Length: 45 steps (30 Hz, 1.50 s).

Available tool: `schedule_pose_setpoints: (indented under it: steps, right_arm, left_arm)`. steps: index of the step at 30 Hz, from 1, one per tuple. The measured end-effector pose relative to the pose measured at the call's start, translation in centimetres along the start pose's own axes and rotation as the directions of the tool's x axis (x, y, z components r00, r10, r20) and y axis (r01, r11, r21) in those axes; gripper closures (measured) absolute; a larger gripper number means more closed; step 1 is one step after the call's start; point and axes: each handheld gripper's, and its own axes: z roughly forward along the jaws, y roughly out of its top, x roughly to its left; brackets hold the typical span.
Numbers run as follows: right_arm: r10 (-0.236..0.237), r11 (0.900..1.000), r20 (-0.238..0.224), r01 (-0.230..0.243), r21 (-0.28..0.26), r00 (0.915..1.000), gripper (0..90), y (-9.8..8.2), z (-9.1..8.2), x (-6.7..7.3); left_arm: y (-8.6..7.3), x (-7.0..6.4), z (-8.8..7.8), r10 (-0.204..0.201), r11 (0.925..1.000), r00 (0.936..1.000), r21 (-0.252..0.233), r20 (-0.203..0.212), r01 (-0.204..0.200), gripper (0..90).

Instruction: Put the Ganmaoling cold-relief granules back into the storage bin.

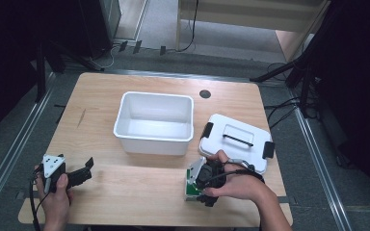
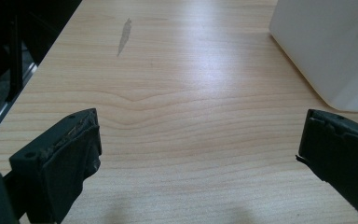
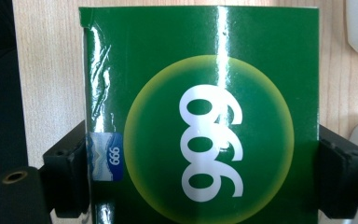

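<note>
A green box (image 3: 200, 93) with a yellow-green circle and white digits lies flat on the wooden table (image 1: 125, 192) near its front edge. My right gripper (image 3: 203, 177) points down over this green box (image 1: 189, 191), with one black jaw against each of its two sides. In the high view a hand holds that right gripper (image 1: 200, 182) just in front of the white lid. My left gripper (image 1: 87, 169) sits at the front left of the table. Its jaws stand wide apart in the left gripper view (image 2: 198, 158), with bare wood between them.
An open white bin (image 1: 154, 122) stands mid-table, and its side shows in the left gripper view (image 2: 326, 46). To the right of the bin lies its white lid (image 1: 236, 139) with a black handle and clips. A grey scuff (image 2: 123, 37) marks the wood.
</note>
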Motion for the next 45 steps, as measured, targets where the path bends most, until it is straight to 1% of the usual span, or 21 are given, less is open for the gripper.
schedule_pose_setpoints:
  steps: [3, 7, 13, 19, 20, 23, 24, 27, 29, 30, 31, 32, 34, 35, 36, 38, 39, 41, 42, 44, 45]
  right_arm:
    - [-0.006, 1.000, -0.016, 0.006, -0.003, 0.9999, 15.0, 0.0, -0.3, -0.2]
    - [-0.013, 1.000, -0.030, 0.014, 0.007, 0.9995, 15.3, 0.0, -0.5, -0.2]
    - [-0.010, 1.000, -0.025, 0.011, 0.007, 0.9996, 15.4, 0.1, -1.2, -0.6]
    - [-0.008, 1.000, -0.002, 0.008, 0.001, 1.0000, 15.4, 0.2, -3.1, -1.7]
    - [-0.008, 1.000, -0.002, 0.008, 0.001, 1.0000, 15.4, 0.2, -3.1, -1.7]
    - [-0.005, 1.000, 0.008, 0.005, -0.003, 0.9999, 15.5, 0.2, -4.1, -2.5]
    - [-0.005, 1.000, 0.008, 0.005, -0.003, 0.9999, 15.5, 0.2, -4.1, -2.5]
    - [0.004, 1.000, 0.009, -0.004, -0.004, 1.0000, 15.5, 0.0, -4.7, -3.3]
    - [0.006, 1.000, 0.018, -0.006, 0.002, 0.9998, 15.5, -0.2, -5.3, -4.2]
    - [0.006, 1.000, 0.018, -0.006, 0.002, 0.9998, 15.5, -0.2, -5.3, -4.2]
    - [0.017, 1.000, 0.021, -0.017, 0.004, 0.9996, 15.5, -0.3, -5.5, -4.5]
    - [0.021, 1.000, 0.026, -0.021, 0.008, 0.9994, 15.6, -0.5, -5.9, -5.1]
    - [0.027, 1.000, 0.029, -0.027, 0.006, 0.9992, 15.6, -0.7, -6.3, -5.6]
    - [0.040, 0.999, 0.029, -0.041, 0.008, 0.9988, 15.6, -0.8, -6.5, -5.8]
    - [0.040, 0.999, 0.029, -0.041, 0.008, 0.9988, 15.6, -0.8, -6.5, -5.8]
    - [0.039, 0.999, 0.033, -0.039, 0.003, 0.9987, 15.6, -1.0, -6.9, -6.5]
    - [0.049, 0.999, 0.040, -0.049, -0.003, 0.9980, 15.6, -1.2, -7.3, -7.1]
    - [0.053, 0.999, 0.038, -0.053, -0.003, 0.9979, 15.6, -1.3, -7.7, -7.8]
    - [0.053, 0.999, 0.038, -0.053, -0.003, 0.9979, 15.6, -1.3, -7.7, -7.8]
    - [0.058, 0.998, 0.042, -0.058, -0.005, 0.9974, 15.6, -1.4, -8.0, -8.5]
    - [0.065, 0.998, 0.049, -0.065, 0.000, 0.9967, 15.7, -1.5, -8.4, -9.2]
  left_arm:
    - [0.0, 0.0, 0.0, 0.000, 1.0000, 1.0000, 0.000, 0.000, 0.000, 0.0]
    - [0.0, 0.0, 0.0, 0.000, 1.0000, 1.0000, 0.000, 0.000, 0.000, 0.0]
    - [0.0, 0.0, 0.0, 0.000, 1.0000, 1.0000, 0.000, 0.000, 0.000, 0.0]
    - [0.0, 0.0, 0.0, -0.002, 1.0000, 1.0000, 0.000, 0.000, 0.002, 0.0]
    - [0.0, 0.0, 0.0, -0.002, 1.0000, 1.0000, 0.000, 0.000, 0.002, 0.0]
    - [0.0, 0.0, 0.0, -0.001, 1.0000, 1.0000, 0.000, 0.001, 0.001, 0.0]
    - [0.0, 0.0, 0.0, -0.001, 1.0000, 1.0000, 0.000, 0.001, 0.001, 0.0]
    - [0.0, 0.0, 0.0, -0.004, 1.0000, 1.0000, -0.003, 0.000, 0.004, 0.0]
    - [0.0, 0.0, 0.0, -0.002, 1.0000, 1.0000, -0.002, 0.000, 0.002, 0.0]
    - [0.0, 0.0, 0.0, -0.002, 1.0000, 1.0000, -0.002, 0.000, 0.002, 0.0]
    - [0.0, 0.0, 0.0, -0.002, 1.0000, 1.0000, -0.002, 0.000, 0.002, 0.0]
    - [0.0, 0.0, 0.0, -0.002, 1.0000, 1.0000, -0.002, 0.000, 0.002, 0.0]
    - [0.0, 0.0, 0.0, -0.001, 1.0000, 1.0000, 0.001, 0.000, 0.001, 0.0]
    - [0.0, 0.0, 0.0, -0.001, 1.0000, 1.0000, 0.001, 0.001, 0.001, 0.0]
    - [0.0, 0.0, 0.0, -0.001, 1.0000, 1.0000, 0.001, 0.001, 0.001, 0.0]
    - [0.0, 0.0, 0.0, -0.002, 1.0000, 1.0000, 0.001, 0.001, 0.002, 0.0]
    - [0.0, 0.0, 0.0, -0.002, 1.0000, 1.0000, 0.001, 0.001, 0.002, 0.0]
    - [0.0, 0.0, 0.0, -0.002, 1.0000, 1.0000, 0.001, 0.000, 0.002, 0.0]
    - [0.0, 0.0, 0.0, -0.002, 1.0000, 1.0000, 0.002, 0.001, 0.002, 0.0]
    - [0.0, 0.0, 0.0, -0.003, 1.0000, 1.0000, 0.001, 0.001, 0.003, 0.0]
    - [0.0, 0.0, 0.0, -0.003, 1.0000, 1.0000, 0.001, 0.001, 0.003, 0.0]
